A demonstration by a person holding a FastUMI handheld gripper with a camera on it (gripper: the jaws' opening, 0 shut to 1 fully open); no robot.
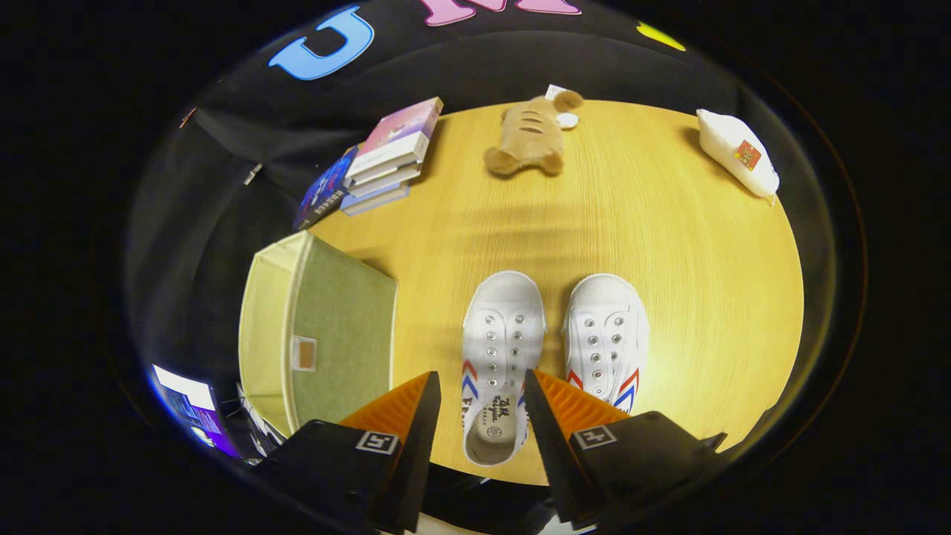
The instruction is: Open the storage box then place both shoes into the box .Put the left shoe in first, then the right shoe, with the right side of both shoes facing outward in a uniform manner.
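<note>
Two white lace-less canvas shoes with red and blue stripes stand side by side on the wooden table point(669, 245), toes pointing away from me. The left shoe point(499, 349) lies between my fingers, its heel opening toward me. Just beside it, partly behind one finger, is the right shoe point(605, 338). My gripper point(481, 386) hovers above the left shoe's heel, open, touching nothing. The pale green fabric storage box point(327, 334) stands at the table's edge left of the shoes, its lid closed.
A stack of books point(383, 160) lies at the far left of the table. A brown plush toy point(531, 137) lies at the far middle and a white packet point(739, 152) at the far right. A lit screen point(189, 409) sits below the table by the box.
</note>
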